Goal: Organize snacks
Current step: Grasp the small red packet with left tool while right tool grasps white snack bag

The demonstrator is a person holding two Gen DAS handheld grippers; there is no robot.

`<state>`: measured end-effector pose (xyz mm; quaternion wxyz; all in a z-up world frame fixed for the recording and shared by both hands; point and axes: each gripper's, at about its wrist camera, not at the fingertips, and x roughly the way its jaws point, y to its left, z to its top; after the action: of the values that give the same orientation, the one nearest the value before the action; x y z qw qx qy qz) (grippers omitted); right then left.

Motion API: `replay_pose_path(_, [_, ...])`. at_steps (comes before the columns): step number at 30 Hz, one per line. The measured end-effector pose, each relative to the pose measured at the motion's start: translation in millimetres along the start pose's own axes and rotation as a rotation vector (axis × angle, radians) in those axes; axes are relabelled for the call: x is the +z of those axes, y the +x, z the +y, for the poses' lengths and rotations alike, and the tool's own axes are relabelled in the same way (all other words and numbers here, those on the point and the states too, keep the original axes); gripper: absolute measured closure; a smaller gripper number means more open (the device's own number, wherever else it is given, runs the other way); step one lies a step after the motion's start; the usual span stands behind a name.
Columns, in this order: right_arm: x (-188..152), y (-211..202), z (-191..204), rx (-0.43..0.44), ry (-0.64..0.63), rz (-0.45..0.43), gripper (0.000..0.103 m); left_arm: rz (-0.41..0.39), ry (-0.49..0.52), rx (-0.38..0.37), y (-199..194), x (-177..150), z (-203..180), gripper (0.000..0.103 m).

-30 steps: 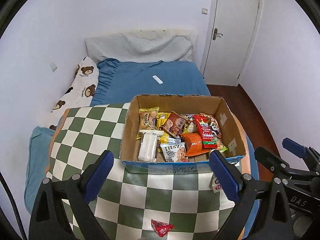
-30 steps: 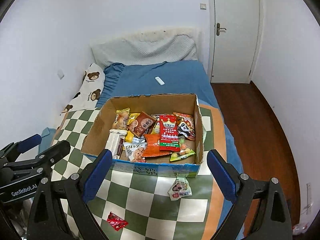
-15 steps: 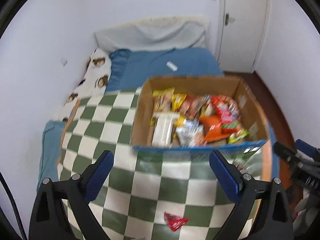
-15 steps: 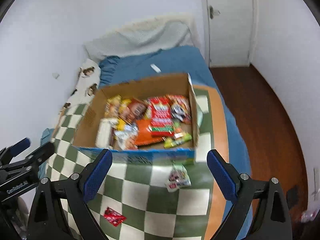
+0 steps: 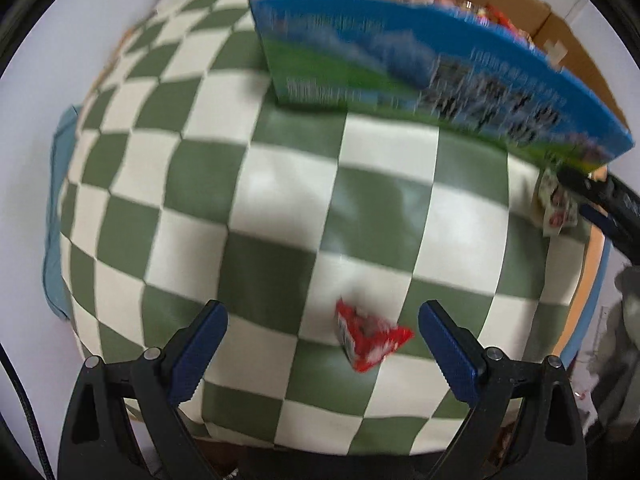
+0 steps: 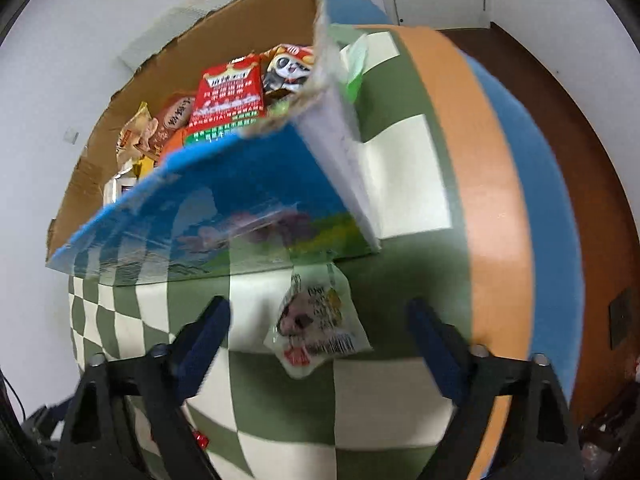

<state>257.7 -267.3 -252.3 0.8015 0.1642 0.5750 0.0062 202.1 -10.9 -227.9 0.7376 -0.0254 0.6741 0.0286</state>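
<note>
On the checked cloth [image 5: 280,184], two snacks are still lying outside the box [image 6: 224,216], which is holding most of them: the left claw [image 5: 320,354] is hanging open over a red packet [image 5: 368,338], while the right claw [image 6: 320,344] is closing around a pale packet [image 6: 316,324], not yet gripping.

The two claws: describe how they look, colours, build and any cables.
The left claw has black plastic arms with cut-outs and round silver pivot bolts, tipped with flat dark blue pads. A black cable runs along the frame's left edge. The right claw has the same build: black arms, silver bolts, blue pads, here blurred.
</note>
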Motion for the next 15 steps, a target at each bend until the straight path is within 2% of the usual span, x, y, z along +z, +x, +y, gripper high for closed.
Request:
replay_pose_path(1, [0,6,3,-0.003,-0.012,0.000,0.025,0.015,-0.002,-0.017,4,-3,0,0.005])
replay_pose_path(3, [0,17,8,-0.013,-0.042,0.009,0.043,0.048,-0.001,-0.046,11,-10,-1,0.005])
replay_pose_path(5, [-5,25,15,-0.046,-0.089,0.007,0.052,0.079,0.005,-0.070,19,-16,-5,0.005])
replay_pose_path(8, [-16,27,23,-0.061,-0.141,0.003,0.054,0.114,0.014,-0.097,33,-22,-11,0.005])
replay_pose_path(13, [-49,18,21,-0.051,-0.191,0.030,0.059,0.180,-0.009,-0.149,61,-27,-19,0.011])
replay_pose_path(15, [-65,12,19,-0.045,-0.198,0.045,0.060,0.188,-0.021,-0.164,68,-28,-21,0.023])
